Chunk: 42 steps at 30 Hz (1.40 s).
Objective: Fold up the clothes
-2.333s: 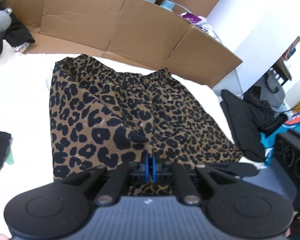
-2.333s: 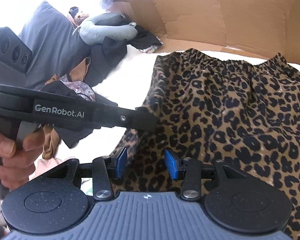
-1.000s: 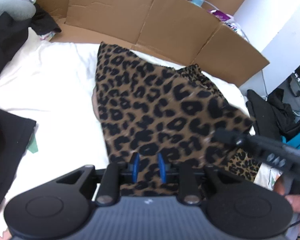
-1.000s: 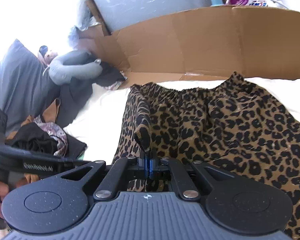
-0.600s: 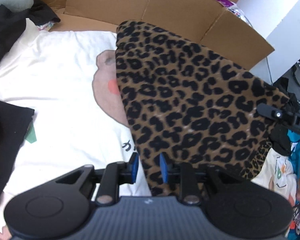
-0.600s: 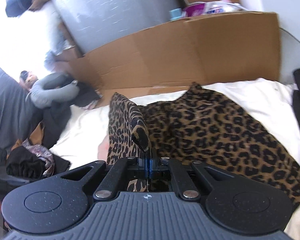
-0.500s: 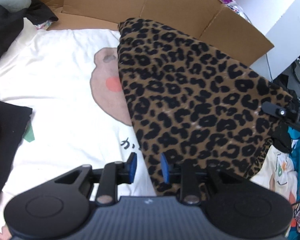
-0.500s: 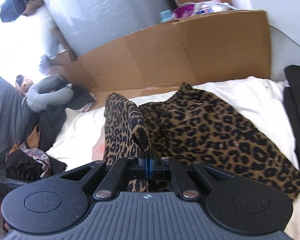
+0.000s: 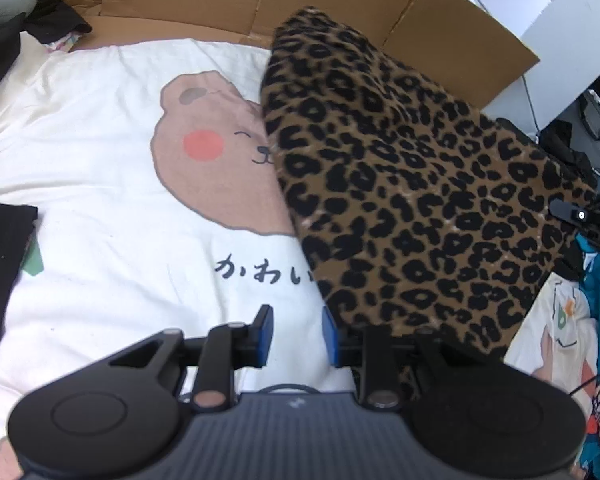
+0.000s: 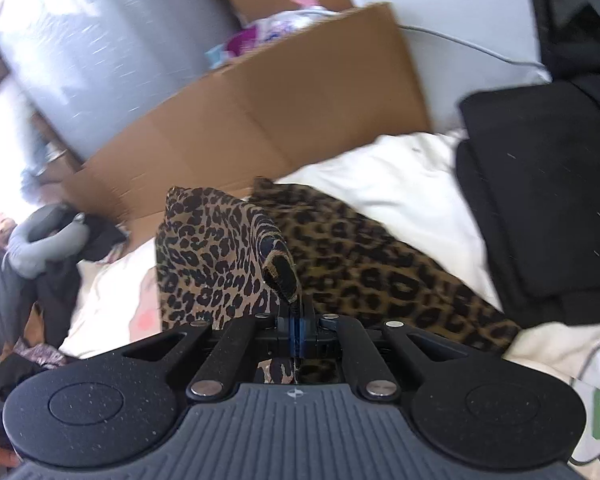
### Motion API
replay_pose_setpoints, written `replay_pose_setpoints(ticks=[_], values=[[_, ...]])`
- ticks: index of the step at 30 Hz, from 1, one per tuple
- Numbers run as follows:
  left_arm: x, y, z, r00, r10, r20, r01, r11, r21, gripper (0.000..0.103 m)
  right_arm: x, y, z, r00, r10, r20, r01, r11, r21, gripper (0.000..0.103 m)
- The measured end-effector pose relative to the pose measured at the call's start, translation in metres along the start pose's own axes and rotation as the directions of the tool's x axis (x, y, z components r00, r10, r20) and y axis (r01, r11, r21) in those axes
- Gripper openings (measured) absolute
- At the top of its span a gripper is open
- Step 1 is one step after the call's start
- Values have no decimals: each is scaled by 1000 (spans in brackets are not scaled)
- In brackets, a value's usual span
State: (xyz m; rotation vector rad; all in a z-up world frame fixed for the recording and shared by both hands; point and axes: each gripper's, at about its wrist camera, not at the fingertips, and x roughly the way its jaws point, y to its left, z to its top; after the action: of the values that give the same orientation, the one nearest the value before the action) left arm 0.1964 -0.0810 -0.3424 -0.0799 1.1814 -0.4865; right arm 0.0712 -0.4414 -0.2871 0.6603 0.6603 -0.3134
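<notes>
Pinching a corner of the leopard-print garment (image 10: 284, 268) in your right tool (image 10: 296, 334), you have its blue pads pressed together on the cloth, with a small peak of fabric standing up just above them and a scrap of it showing below the jaws. From that pinch the garment runs away in two parts: one fold hangs to the left of the tool, and the rest lies spread over the white bedding (image 10: 400, 176) toward the brown cardboard (image 10: 284, 108) at the back. Your left tool (image 9: 296, 334) has its jaws apart, having just been opening, and nothing sits between the blue pads (image 9: 265, 332); only the white sheet with a bear print (image 9: 204, 152) shows in the gap. The garment's edge lies just beside the right-hand pad and drapes over that side of the tool's linkage; whether it touches the pad you cannot tell. In the left wrist view the leopard-print garment (image 9: 420, 192) is stretched as a broad raised sheet, rising from near your left tool up to a peak in front of the cardboard and out to the right, where the tip of your right tool (image 9: 580, 216) meets its far edge. It covers the right side of the bear's face and the end of the line of black writing (image 9: 260, 272) under it. A black garment (image 9: 0, 272) lies at the left edge of the sheet, and another black cloth (image 10: 540, 200) lies on the bedding to the right in the right wrist view.
</notes>
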Motion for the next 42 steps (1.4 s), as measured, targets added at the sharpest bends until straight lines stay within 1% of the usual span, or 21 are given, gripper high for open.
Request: replay_pose_setpoints(ticks=[7, 10, 11, 17, 23, 25, 26, 27, 29, 30, 31, 35, 38, 42], values=[[4, 4, -1, 1000, 1, -13, -1, 1000, 11, 28, 11, -45, -7, 999, -44, -24, 46, 994, 96, 0], [4, 5, 0, 1000, 1, -16, -1, 1000, 15, 28, 18, -63, -12, 997, -59, -41, 65, 986, 153, 0], [6, 1, 0, 1000, 1, -17, -1, 1000, 17, 28, 20, -69, -13, 997, -63, -47, 71, 982, 176, 0], [0, 13, 0, 1000, -2, -22, 3, 1000, 29, 28, 30, -99, -24, 995, -48, -87, 74, 943, 324, 0], [-9, 20, -2, 1000, 2, -25, -1, 999, 33, 28, 31, -96, -23, 995, -68, -76, 88, 947, 309, 4], [-12, 20, -2, 1000, 3, -25, -3, 999, 35, 28, 32, -96, -21, 995, -80, -68, 96, 950, 297, 10], [-5, 15, 0, 1000, 6, -25, -5, 999, 36, 28, 32, -95, -20, 994, -91, -63, 106, 951, 291, 12], [4, 10, 2, 1000, 9, -24, -8, 999, 37, 28, 33, -96, -19, 992, -108, -63, 121, 950, 287, 12], [5, 8, 3, 1000, 10, -24, -9, 999, 39, 28, 34, -98, -18, 989, -135, -64, 148, 945, 290, 11], [5, 7, 4, 1000, 10, -23, -9, 999, 38, 28, 34, -100, -18, 988, -138, -63, 150, 944, 292, 6], [6, 7, 4, 1000, 10, -23, -9, 999, 38, 28, 34, -101, -18, 988, -139, -62, 152, 944, 293, 4], [8, 2, 9, 1000, 13, -22, -11, 999, 52, 28, 28, -99, -16, 990, -137, -44, 144, 954, 263, 2], [5, -3, 14, 999, 23, -26, -20, 995, 94, 28, 21, -99, -12, 991, -136, -20, 136, 956, 260, 2], [-6, -5, 28, 999, 44, -21, -40, 988, 151, 28, 16, -107, -12, 990, -142, -16, 141, 952, 272, 2]])
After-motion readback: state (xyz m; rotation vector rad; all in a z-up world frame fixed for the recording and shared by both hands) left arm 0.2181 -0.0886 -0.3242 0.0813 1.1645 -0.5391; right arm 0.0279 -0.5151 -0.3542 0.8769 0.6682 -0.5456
